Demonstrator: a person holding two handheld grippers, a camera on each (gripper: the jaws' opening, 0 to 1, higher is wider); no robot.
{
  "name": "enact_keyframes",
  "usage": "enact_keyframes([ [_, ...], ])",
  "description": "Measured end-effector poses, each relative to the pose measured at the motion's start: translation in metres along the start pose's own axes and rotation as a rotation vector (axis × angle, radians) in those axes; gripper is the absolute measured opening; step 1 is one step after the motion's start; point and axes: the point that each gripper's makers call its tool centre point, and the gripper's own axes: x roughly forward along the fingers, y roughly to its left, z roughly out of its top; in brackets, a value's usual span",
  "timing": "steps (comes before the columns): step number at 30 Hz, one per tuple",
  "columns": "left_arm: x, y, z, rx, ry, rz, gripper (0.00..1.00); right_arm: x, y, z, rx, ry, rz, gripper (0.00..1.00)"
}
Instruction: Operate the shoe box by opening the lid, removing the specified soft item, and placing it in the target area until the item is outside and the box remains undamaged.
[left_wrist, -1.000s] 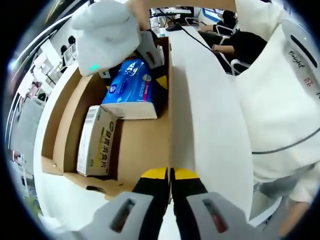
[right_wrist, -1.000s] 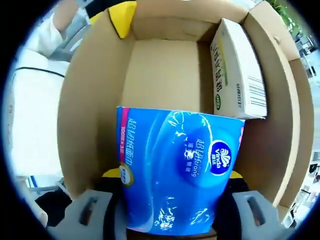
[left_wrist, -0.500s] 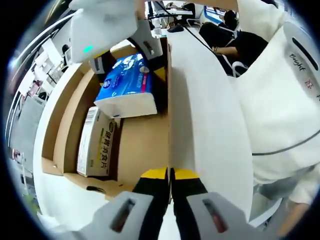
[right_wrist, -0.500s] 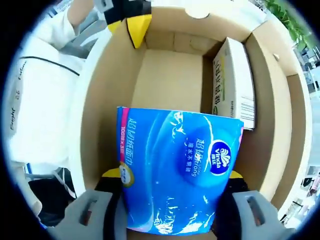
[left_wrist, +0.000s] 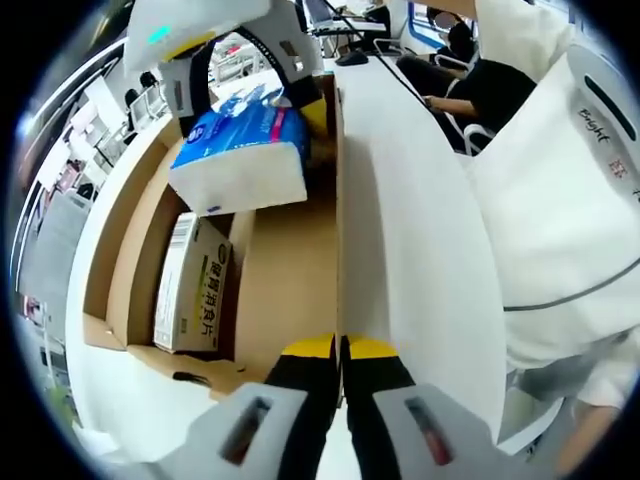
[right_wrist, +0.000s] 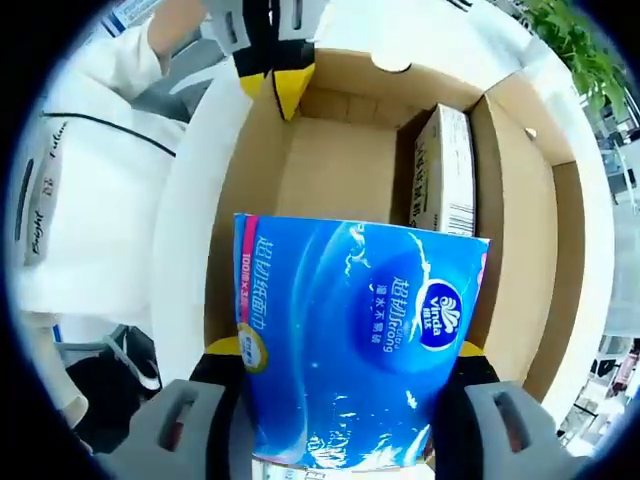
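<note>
My right gripper (right_wrist: 345, 385) is shut on a blue tissue pack (right_wrist: 355, 335) and holds it above the open cardboard shoe box (right_wrist: 340, 165). In the left gripper view the same tissue pack (left_wrist: 245, 155) hangs over the box's far end, gripped by the right gripper (left_wrist: 235, 60) from above. My left gripper (left_wrist: 340, 370) is shut on the white lid (left_wrist: 410, 230), pinching its near edge and holding it upright beside the box (left_wrist: 285, 270). A small white carton (left_wrist: 190, 285) lies inside along the box's wall, and this carton (right_wrist: 440, 180) sits at the far right in the right gripper view.
The box rests on a white table (left_wrist: 130, 410). A person's white sleeve (left_wrist: 570, 190) is close on the right of the lid. People sit at desks (left_wrist: 450, 60) in the background. A green plant (right_wrist: 575, 45) stands beyond the table.
The right gripper has lifted the tissue pack up from the box floor; the box looks smaller and lower in the right gripper view. The left gripper still holds the lid.
</note>
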Motion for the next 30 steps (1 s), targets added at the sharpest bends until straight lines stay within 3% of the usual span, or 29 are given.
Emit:
enact_keyframes([
  [9,0.0,0.0,-0.001,0.0,-0.005,-0.001,0.01,-0.014,0.005,0.002,0.007,0.014,0.006,0.7],
  [20,0.001,-0.001,0.0,0.014,0.014,-0.001,0.01,-0.038,0.007,-0.008,0.014,0.019,-0.02,0.7],
  [30,0.001,-0.001,-0.001,0.007,0.02,-0.003,0.01,-0.048,0.004,-0.017,-0.031,0.021,-0.047,0.7],
])
